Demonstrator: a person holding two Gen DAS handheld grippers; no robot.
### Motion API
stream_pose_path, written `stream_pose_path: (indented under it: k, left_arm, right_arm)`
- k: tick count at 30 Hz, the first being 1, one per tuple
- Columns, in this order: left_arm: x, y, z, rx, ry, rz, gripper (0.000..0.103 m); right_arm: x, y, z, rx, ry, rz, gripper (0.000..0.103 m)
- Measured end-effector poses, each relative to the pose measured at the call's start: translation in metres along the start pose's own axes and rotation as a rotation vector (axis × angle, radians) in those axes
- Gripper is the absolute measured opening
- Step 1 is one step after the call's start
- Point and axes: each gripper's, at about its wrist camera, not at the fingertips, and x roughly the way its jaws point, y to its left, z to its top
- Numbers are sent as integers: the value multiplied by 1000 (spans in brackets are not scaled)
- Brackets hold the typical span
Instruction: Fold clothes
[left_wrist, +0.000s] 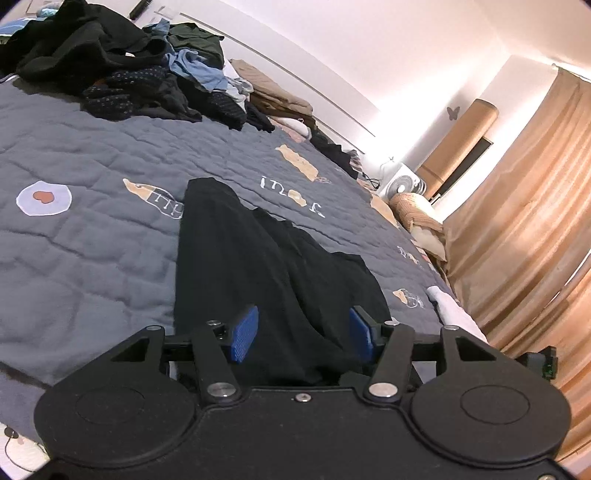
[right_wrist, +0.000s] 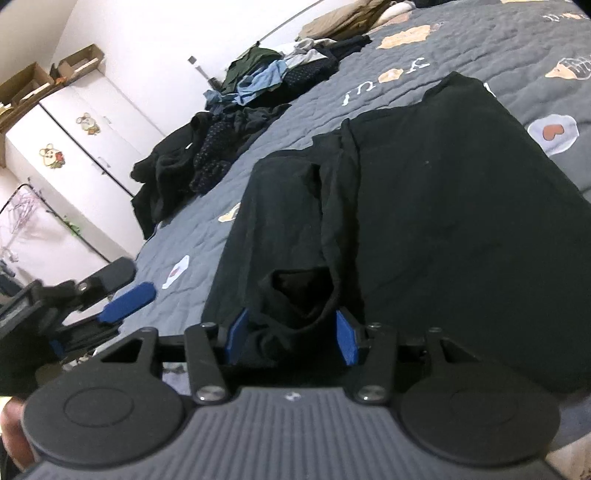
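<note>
Down on the grey quilt (left_wrist: 92, 155) lies the black garment (left_wrist: 258, 266), spread long and partly folded, reaching from the near edge of the bed toward the middle. At far left in the left wrist view sits a heap of unfolded clothes (left_wrist: 122, 62), dark and blue pieces mixed, with tan folded items (left_wrist: 280, 99) just to its right along the wall. The left gripper (left_wrist: 303, 332) hovers over the near end of the garment, its blue pads (left_wrist: 243, 334) standing apart with black cloth lying between them; they do not seem to press on it, though the dark fabric makes that hard to judge. To the right, the right gripper (right_wrist: 291, 338) has bunched black cloth filling the gap between its half-open fingers, apparently pinched at the garment's near edge. Curtains (left_wrist: 524, 221) hang at far right.
</note>
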Motion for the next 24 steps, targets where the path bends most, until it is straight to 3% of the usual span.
stream_pose_path:
  k: [7, 9, 11, 13, 24]
  left_arm:
    - [-4, 6, -1, 0, 4, 15, 54]
    - [-6, 8, 0, -4, 1, 19, 54]
    - [-8, 11, 0, -8, 0, 24, 54]
    - [-10, 13, 1, -12, -2, 29, 54]
    - [-10, 10, 1, 2, 15, 14, 54]
  right_arm:
    - [18, 13, -1, -21, -18, -25, 52]
    - [20, 18, 0, -43, -27, -29, 46]
    - [21, 17, 2, -33, -38, -53, 26]
    - [19, 15, 4, -9, -51, -59, 18]
    - [-50, 30, 35, -22, -285, 18, 13]
